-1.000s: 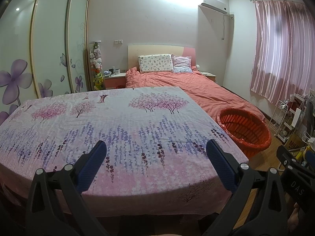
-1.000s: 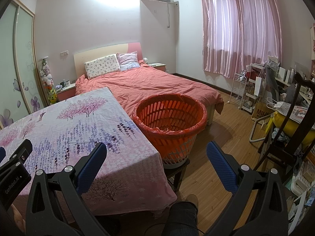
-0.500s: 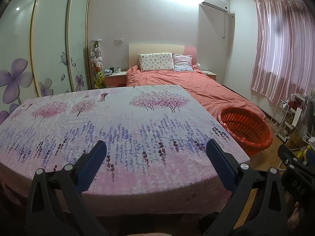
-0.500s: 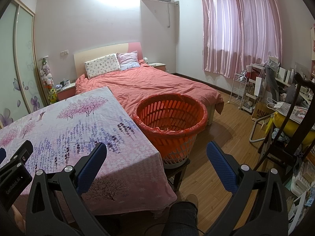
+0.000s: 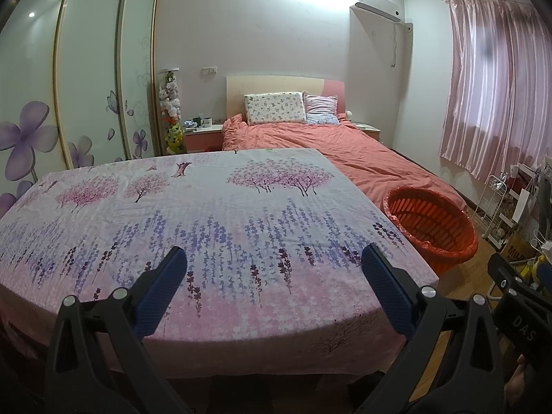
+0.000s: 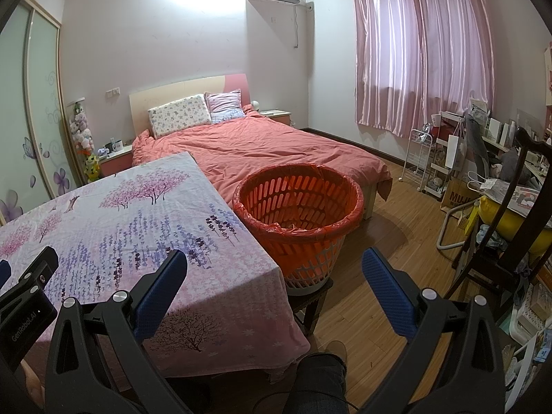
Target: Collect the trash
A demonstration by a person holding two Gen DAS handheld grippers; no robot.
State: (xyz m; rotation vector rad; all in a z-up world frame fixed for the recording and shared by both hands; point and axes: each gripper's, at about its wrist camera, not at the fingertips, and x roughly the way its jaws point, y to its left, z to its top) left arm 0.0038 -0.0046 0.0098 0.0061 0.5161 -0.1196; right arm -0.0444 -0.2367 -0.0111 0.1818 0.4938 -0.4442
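Note:
An orange slatted basket (image 6: 300, 214) lined with an orange bag stands on a low stool right of the table; it also shows in the left wrist view (image 5: 431, 227). My left gripper (image 5: 274, 269) is open and empty above the near edge of the floral tablecloth (image 5: 207, 214). My right gripper (image 6: 274, 269) is open and empty, hovering over the table's right corner with the basket just ahead. No loose trash shows on the cloth.
A bed with a salmon duvet (image 6: 262, 145) lies behind the table. Pink curtains (image 6: 414, 55), a white wire rack (image 6: 419, 158) and a cluttered desk with a dark chair (image 6: 500, 227) fill the right side. A wardrobe (image 5: 86, 79) stands left.
The left wrist view has drifted slightly, so the table and basket sit a little lower and farther. The right wrist view is almost unchanged. Both grippers stay open.

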